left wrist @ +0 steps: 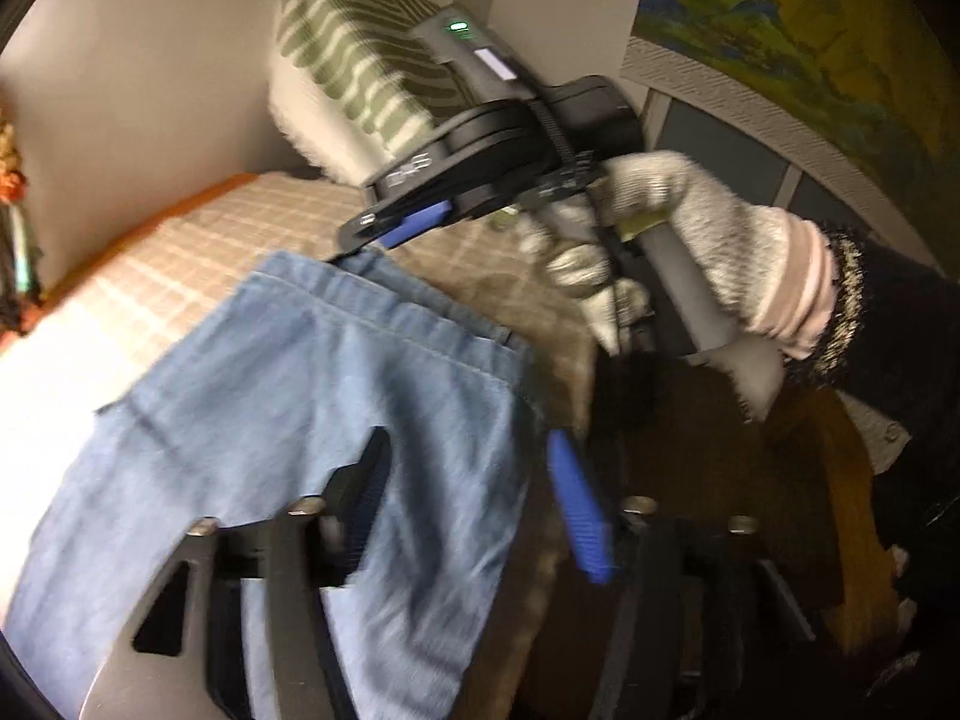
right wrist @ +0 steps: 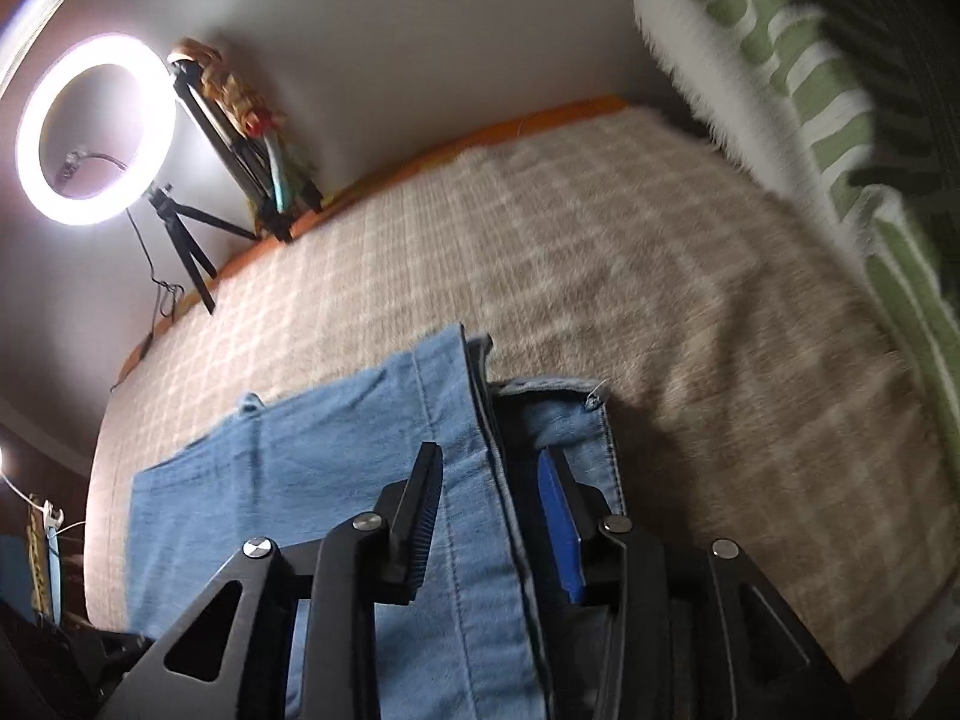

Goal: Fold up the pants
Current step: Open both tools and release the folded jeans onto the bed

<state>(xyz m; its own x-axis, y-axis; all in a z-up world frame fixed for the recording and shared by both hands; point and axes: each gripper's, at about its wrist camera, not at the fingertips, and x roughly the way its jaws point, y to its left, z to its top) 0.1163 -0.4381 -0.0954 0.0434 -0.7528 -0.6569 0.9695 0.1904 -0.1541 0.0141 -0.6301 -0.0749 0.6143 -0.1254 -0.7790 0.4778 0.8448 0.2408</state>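
- Left claw [left wrist: 474, 492], lower centre of its own view, has black jaws with blue ribbed pads; light blue denim pants [left wrist: 288, 420] drape over one jaw, and blur hides whether it grips them.
- Right claw [left wrist: 366, 234], mid-frame in a white knitted glove [left wrist: 690, 228], touches the top edge of the pants; whether it pinches there I cannot tell.
- Right claw's own view shows its jaws partly apart astride a seam, the pants lying on a beige checked fuzzy blanket [right wrist: 600, 252].
- Risk, in my judgement: a loose hold could drop the denim and skew the fold.
- Pant legs are cut off at the lower frame.
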